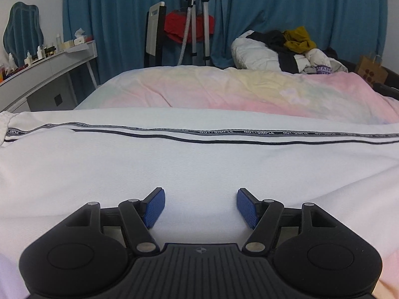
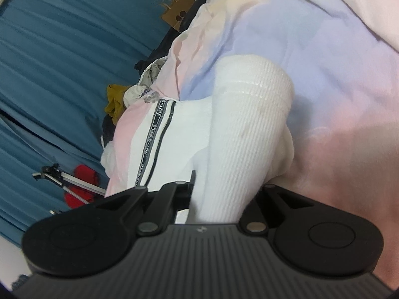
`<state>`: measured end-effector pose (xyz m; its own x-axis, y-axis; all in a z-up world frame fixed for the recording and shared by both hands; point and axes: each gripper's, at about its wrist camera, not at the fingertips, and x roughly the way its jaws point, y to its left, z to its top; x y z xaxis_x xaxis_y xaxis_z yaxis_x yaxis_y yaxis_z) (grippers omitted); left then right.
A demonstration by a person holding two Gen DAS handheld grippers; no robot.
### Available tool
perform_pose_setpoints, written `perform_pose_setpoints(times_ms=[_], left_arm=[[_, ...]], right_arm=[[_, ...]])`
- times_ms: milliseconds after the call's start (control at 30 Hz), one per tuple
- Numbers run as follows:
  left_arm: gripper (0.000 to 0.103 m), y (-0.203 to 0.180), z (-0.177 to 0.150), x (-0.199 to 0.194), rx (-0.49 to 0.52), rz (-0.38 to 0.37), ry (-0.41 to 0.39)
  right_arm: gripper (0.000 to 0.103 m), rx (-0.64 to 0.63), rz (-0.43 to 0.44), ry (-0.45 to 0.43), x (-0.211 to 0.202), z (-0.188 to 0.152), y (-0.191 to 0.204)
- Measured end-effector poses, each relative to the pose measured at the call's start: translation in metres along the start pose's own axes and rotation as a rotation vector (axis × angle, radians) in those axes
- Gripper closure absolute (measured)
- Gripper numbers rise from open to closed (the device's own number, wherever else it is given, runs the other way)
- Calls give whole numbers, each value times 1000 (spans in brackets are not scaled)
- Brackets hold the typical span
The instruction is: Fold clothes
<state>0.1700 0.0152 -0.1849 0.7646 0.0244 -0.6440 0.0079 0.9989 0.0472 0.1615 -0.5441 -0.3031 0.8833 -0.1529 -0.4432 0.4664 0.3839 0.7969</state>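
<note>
Blue curtains back a bed whose pastel duvet serves as the folding surface. Left gripper: its blue pads stand spread apart, empty, low over the white trousers, probably poised to pin or pinch the cloth while the other end is moved. Right gripper: its fingers are hidden by fabric, but they appear pressed together on the ribbed cuff of the trousers, which rises out of the jaws and is lifted clear of the duvet, likely to carry that end over for a fold. Trousers: spread flat on the near part of the bed, long axis running left to right across the left view, as the lettered side stripe shows. Beyond lie a heap of unfolded clothes, a tripod and a dressing table.
</note>
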Motion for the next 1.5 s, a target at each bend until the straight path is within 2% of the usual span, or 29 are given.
perform_pose_setpoints(times_ms=[167,233,333,433,533,633,733,833,900,967,1067,1167,1300,1400,1433,1500], left_arm=[[35,4,1,4,-5,-12,2],[35,4,1,4,-9,-17,-1],[35,6,2,4,-5,-26,-11],[33,7,2,3,-3,-35,-23],[33,13,7,-4,-37,-60,-48],[33,28,20,-21,-123,-70,-116],[31,56,34,-42,-267,-94,-198],[30,82,43,-55,-386,-129,-248],[30,91,46,-61,-417,-136,-263],[30,95,47,-63,-423,-138,-258],[30,93,50,-63,-418,-158,-251],[30,89,52,-62,-406,-197,-243],[30,81,48,-58,-386,-246,-220],[30,80,46,-56,-381,-271,-206],[30,80,45,-55,-379,-279,-201],[30,79,44,-52,-369,-294,-191]], right_arm=[[92,-62,-38,-18,-1,1,15],[92,-133,-49,-51,-8,1,34],[92,-388,-53,-152,-24,-10,91],[92,-664,-11,-267,-47,-42,155],[92,-935,64,-355,-67,-95,210],[92,-1198,169,-374,-87,-163,244],[92,-1417,231,-299,-97,-238,250],[92,-1600,258,-119,-90,-309,229],[92,-1724,250,-4,-80,-348,209],[91,-1821,219,67,-71,-376,188],[91,-1782,220,60,-74,-373,190],[91,-1694,284,39,-86,-359,204],[89,-1629,299,157,-73,-358,198],[87,-1644,296,156,-83,-365,188],[82,-1620,302,175,-86,-363,191],[65,-1552,321,236,-90,-357,197]])
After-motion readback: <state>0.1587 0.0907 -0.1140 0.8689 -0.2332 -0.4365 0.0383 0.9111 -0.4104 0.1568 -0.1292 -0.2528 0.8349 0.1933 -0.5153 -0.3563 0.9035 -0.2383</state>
